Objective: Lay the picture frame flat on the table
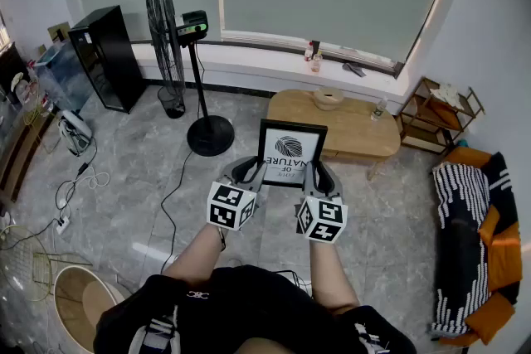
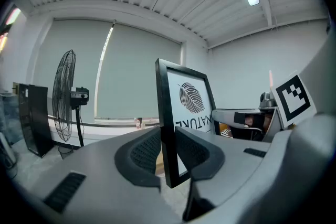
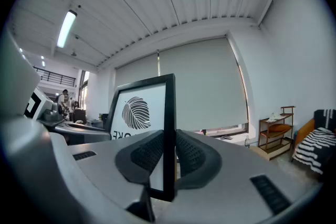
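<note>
Nothing is laid yet: the black leaf-print picture frame (image 1: pixel 290 152) is upright in the air before the oval wooden table (image 1: pixel 357 133) at its near edge, with the left gripper (image 1: pixel 247 172) and right gripper (image 1: pixel 322 175) each clamped on a side rail

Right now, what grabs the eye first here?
A black picture frame with a leaf print, held upright at centre, the left gripper clamped on its left edge and the right gripper on its right. Behind it sits the low wooden table; a tall standing fan is at upper left.
</note>
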`<state>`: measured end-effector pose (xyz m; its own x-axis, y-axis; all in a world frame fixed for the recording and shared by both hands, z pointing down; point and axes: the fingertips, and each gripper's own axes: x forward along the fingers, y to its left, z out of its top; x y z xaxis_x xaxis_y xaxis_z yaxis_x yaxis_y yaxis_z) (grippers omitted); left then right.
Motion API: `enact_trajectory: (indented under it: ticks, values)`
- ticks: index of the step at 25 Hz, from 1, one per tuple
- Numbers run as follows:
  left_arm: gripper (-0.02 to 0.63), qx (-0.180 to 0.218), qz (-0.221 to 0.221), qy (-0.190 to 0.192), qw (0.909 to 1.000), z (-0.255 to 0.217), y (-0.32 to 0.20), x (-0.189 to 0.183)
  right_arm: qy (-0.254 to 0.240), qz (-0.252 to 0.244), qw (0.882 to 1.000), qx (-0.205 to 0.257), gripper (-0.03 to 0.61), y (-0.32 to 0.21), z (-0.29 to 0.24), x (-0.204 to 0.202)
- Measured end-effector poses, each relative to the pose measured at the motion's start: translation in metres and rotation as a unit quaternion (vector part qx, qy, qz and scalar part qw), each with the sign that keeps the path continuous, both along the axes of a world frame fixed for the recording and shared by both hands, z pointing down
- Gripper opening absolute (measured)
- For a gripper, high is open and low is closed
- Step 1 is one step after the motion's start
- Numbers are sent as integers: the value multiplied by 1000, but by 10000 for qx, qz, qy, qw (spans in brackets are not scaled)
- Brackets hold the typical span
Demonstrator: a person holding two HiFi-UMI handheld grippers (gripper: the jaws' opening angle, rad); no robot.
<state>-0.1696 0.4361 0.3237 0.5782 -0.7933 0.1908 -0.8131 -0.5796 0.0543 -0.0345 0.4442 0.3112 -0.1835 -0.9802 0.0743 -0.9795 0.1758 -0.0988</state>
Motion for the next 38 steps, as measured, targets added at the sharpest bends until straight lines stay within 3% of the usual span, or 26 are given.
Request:
enact_trajectory:
  ticks: [10,24,38]
  values:
    - [99,-37,170,113,9998,5,-29,-30,-13,107,9999,-58,87,-26,4,-30]
    - [98,-78,625,243,9977,17,-72,-113,43,433,9989,-193,87,-59,18,-113]
    - [100,-164,683,114,9975,28,-132,-105,-102,488,9985,-208,87,-120,30,-106]
